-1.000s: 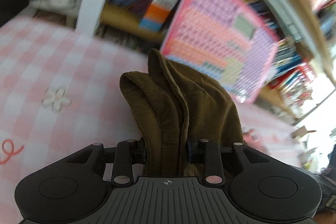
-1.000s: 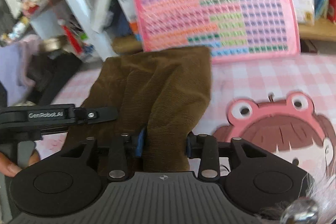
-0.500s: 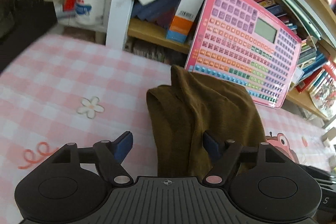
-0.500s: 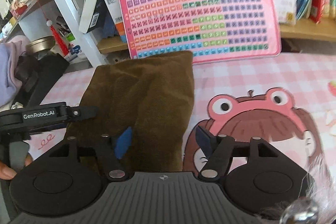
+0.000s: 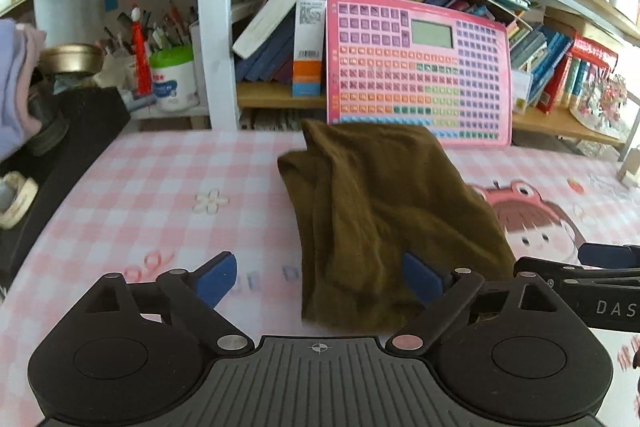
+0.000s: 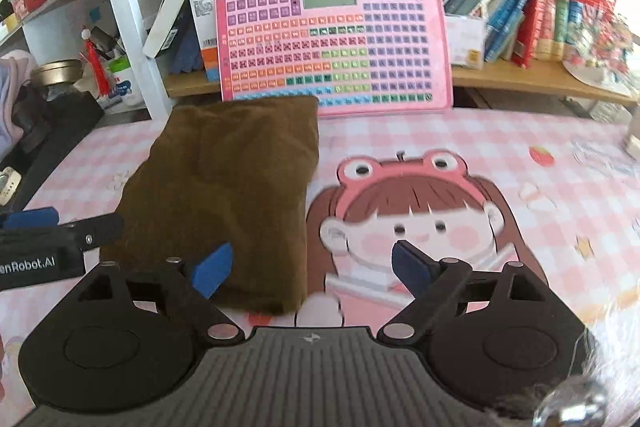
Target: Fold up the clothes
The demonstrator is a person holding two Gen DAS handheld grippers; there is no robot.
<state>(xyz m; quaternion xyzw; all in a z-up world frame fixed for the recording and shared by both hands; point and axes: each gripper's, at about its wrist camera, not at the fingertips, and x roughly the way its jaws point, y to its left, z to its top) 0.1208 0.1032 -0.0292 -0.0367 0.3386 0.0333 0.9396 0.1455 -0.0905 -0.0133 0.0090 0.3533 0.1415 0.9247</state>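
A folded olive-brown garment [image 5: 384, 211] lies flat on the pink checked table mat [image 5: 160, 179]; in the right wrist view the garment [image 6: 228, 187] sits left of centre. My left gripper [image 5: 320, 277] is open and empty, just short of the garment's near edge. My right gripper [image 6: 312, 267] is open and empty over the garment's near right corner. The right gripper's arm shows at the right edge of the left wrist view [image 5: 580, 267]; the left gripper shows at the left edge of the right wrist view [image 6: 52, 235].
A pink toy keyboard tablet [image 5: 416, 67] leans against the bookshelf behind the garment. Books [image 5: 280, 39], a pen pot [image 5: 172, 75] and a tin [image 5: 72, 57] fill the shelves. A cartoon girl print [image 6: 416, 211] covers the mat at right. Black items [image 5: 80, 123] border the left edge.
Both grippers have opened and let go of the garment, then drawn back toward me. The garment, held up a second ago, now lies flat on the mat.
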